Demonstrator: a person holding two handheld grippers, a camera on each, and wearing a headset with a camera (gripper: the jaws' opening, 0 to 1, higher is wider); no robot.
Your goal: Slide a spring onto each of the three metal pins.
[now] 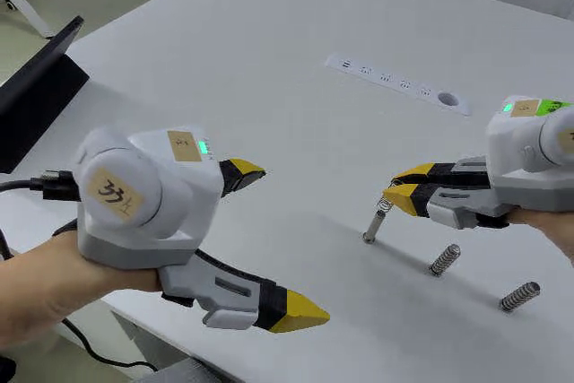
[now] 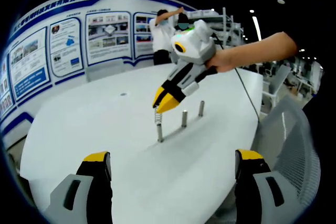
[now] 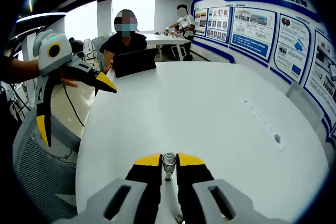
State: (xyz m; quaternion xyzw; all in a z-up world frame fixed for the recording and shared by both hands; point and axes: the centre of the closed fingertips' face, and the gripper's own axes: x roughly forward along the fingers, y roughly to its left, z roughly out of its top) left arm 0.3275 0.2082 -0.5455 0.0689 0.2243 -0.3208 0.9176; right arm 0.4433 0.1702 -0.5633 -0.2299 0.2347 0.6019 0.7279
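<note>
My right gripper (image 1: 395, 193) is shut on a small steel spring (image 1: 385, 205), held at the top of a metal pin (image 1: 371, 227) that stands on the white table (image 1: 269, 69). The right gripper view has the spring (image 3: 168, 162) pinched between the yellow tips. To the right of that pin stand two more pins with coils around them (image 1: 444, 260) (image 1: 519, 296). My left gripper (image 1: 273, 239) hovers wide open over the table's near edge, holding nothing. From the left gripper view, the right gripper (image 2: 163, 102) sits over the nearest pin (image 2: 159, 131) of the row.
A white power strip (image 1: 395, 83) lies flat on the table beyond the pins. A dark screen (image 1: 36, 87) stands at the left edge. A black cable (image 1: 81, 343) hangs below the table's near edge. People sit and stand at the far end of the table (image 3: 126, 38).
</note>
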